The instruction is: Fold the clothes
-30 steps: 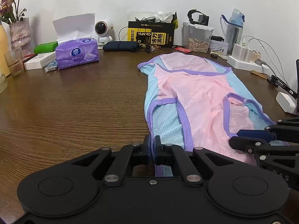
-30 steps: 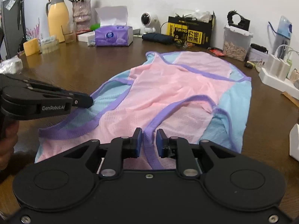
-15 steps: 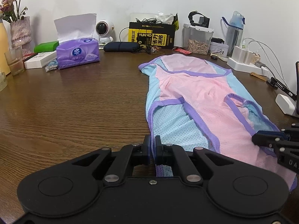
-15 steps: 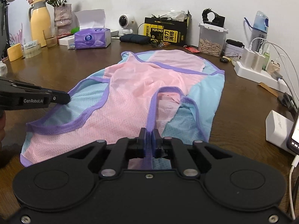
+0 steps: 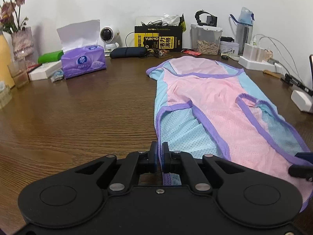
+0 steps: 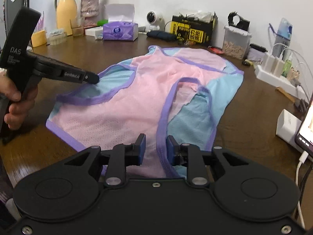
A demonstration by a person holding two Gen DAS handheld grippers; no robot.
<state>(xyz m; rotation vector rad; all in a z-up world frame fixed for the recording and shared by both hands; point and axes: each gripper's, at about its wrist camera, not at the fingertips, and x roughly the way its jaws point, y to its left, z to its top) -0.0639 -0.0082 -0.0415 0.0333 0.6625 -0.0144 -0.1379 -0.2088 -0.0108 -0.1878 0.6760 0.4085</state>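
A pink and light-blue mesh tank top (image 5: 205,98) with purple trim lies flat on the brown wooden table (image 5: 78,117). My left gripper (image 5: 159,152) is shut on the purple trim at the top's near left edge. In the right wrist view its fingertips (image 6: 94,78) pinch the same edge of the tank top (image 6: 137,98), lifting it slightly. My right gripper (image 6: 155,148) stands open, with a purple strap (image 6: 162,137) running loose between its blue pads. At the right border of the left wrist view, the right gripper (image 5: 301,162) rests over the near hem.
Along the back wall stand a purple tissue box (image 5: 83,64), a small white camera (image 5: 107,35), a yellow-black box (image 5: 158,40), a clear container (image 5: 207,42) and a water bottle (image 5: 244,27). A power strip (image 5: 258,62), white box (image 6: 287,125) and lit phone (image 6: 307,125) sit right.
My right gripper, shut on the purple strap half a second ago, has opened and the strap lies loose between its fingers. The left gripper stays shut on the trim.
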